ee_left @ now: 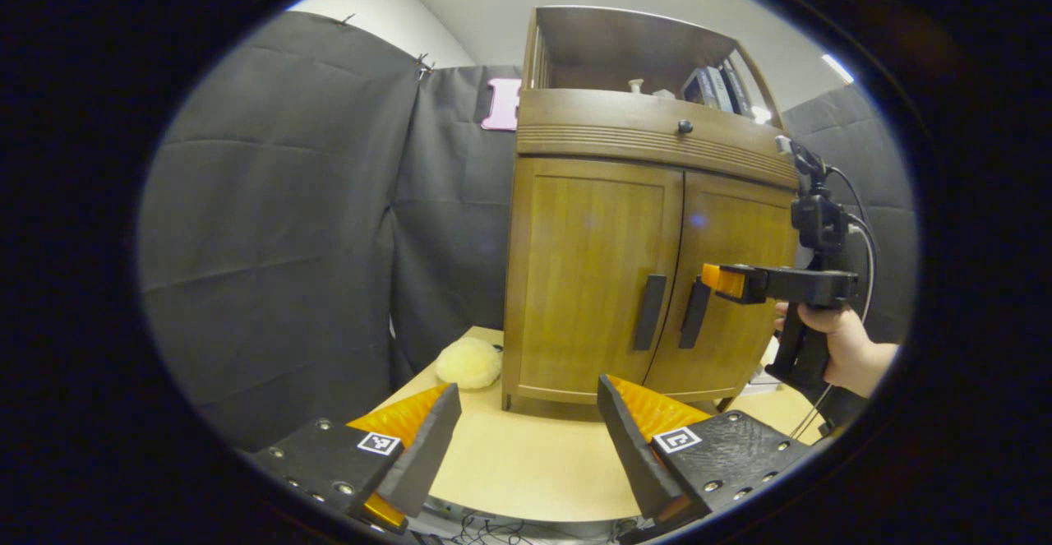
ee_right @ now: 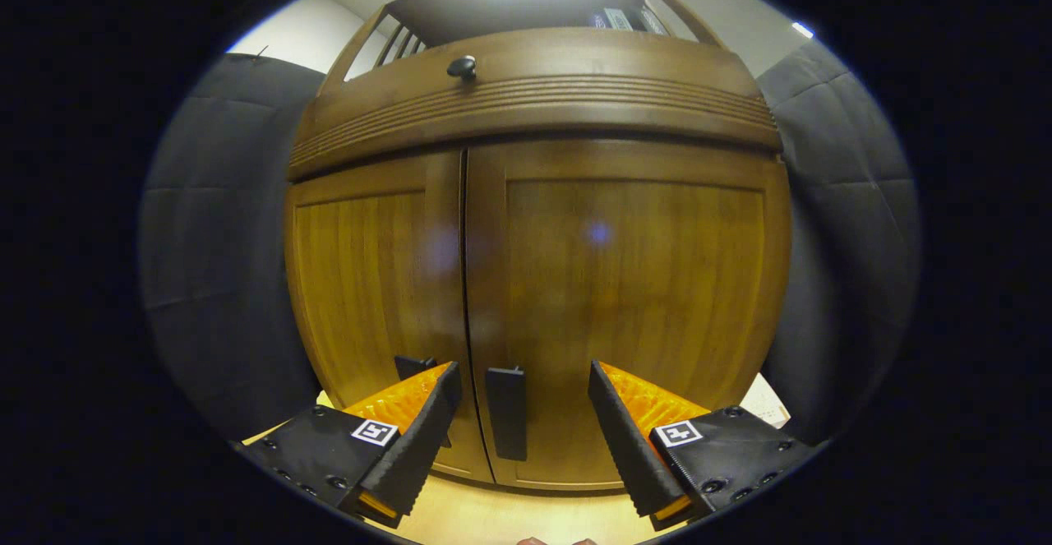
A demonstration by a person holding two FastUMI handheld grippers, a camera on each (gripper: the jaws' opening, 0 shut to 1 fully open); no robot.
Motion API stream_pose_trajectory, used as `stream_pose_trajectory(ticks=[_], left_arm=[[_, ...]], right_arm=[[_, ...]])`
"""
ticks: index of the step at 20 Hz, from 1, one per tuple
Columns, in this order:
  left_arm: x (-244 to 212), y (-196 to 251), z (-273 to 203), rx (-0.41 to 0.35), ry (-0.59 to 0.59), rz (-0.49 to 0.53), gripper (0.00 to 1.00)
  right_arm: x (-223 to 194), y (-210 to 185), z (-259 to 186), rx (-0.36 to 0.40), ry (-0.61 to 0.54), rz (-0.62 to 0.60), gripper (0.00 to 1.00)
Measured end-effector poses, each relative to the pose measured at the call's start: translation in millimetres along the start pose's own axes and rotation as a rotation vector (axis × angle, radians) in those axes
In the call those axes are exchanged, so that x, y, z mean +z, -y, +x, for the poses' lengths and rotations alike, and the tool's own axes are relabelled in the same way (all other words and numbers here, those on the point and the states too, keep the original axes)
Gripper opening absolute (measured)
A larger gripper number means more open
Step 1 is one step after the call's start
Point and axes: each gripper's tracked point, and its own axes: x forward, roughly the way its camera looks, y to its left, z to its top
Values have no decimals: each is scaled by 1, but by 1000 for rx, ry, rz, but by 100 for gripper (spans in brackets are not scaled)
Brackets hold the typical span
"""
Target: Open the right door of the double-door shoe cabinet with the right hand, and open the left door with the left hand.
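Here your right gripper (ee_right: 522,426) stood open, straddling the right door's dark vertical bar handle (ee_right: 506,413); centring before closing looked wise.

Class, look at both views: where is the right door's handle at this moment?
In the right gripper view, the right door's handle stands upright between the open right tool's fingers, just right of the seam. In the left gripper view it sits beside the left door's handle.

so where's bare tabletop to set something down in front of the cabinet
The tabletop is bare in front of the left door, between the left gripper and the cabinet's base. It is crowded to the left of the cabinet, where a fuzzy yellow ball sits, and by the right door handle, where the right gripper stands open.
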Motion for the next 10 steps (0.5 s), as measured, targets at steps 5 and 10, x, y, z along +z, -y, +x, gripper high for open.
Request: stream_pose_trajectory(ticks=[5, 10], left_arm=[[0, 3, 3, -29, 17, 18, 96], [-7, 2, 10, -48, -16, -31, 96]], right_arm=[[-16, -8, 23, -6, -35, -20, 98], [-28, -24, 39, 7, -57, 19, 75]])
